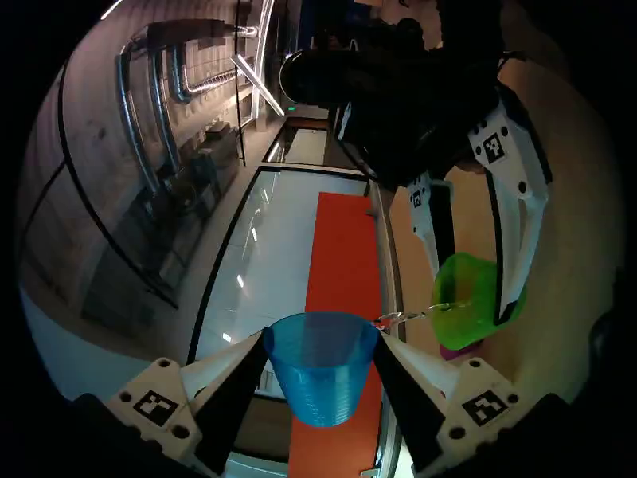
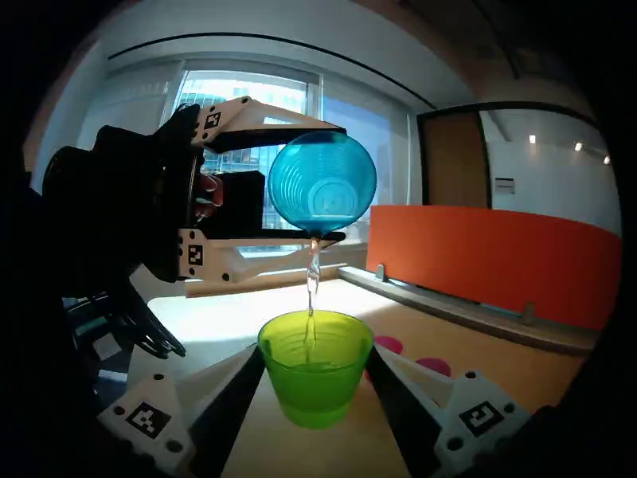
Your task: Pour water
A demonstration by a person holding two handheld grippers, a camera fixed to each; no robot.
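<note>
Blue cup (image 1: 322,378) tipped on its side, clamped between left gripper (image 1: 321,342) fingers; thin water stream (image 2: 312,279) falling into upright green cup (image 2: 314,382) directly below, clamped in right gripper (image 2: 314,354), over the table (image 2: 486,358), short of its far edge

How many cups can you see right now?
2. A blue cup, tipped and pouring, in the left gripper; a green cup, upright below it, in the right gripper. Pink things on the table may be more.
</note>
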